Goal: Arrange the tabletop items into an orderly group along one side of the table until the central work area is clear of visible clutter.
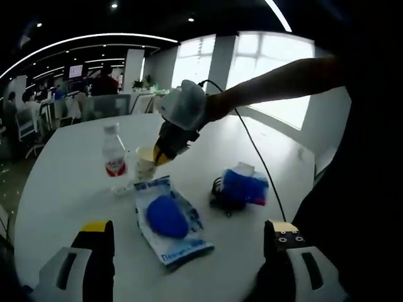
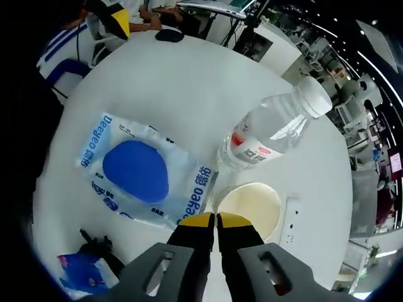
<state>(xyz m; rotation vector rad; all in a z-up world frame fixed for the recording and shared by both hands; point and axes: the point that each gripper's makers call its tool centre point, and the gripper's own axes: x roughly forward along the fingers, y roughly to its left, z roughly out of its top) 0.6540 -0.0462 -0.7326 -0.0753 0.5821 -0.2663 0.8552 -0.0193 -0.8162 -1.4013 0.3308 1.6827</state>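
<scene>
My right gripper (image 2: 216, 220) pinches the paper cup (image 2: 249, 207) rim beside the water bottle (image 2: 274, 129); I should lift gently. My left gripper (image 1: 189, 236) hovers, jaws apart.

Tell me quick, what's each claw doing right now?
Left gripper: open, holding nothing.
Right gripper: shut on the paper cup rim.
</scene>
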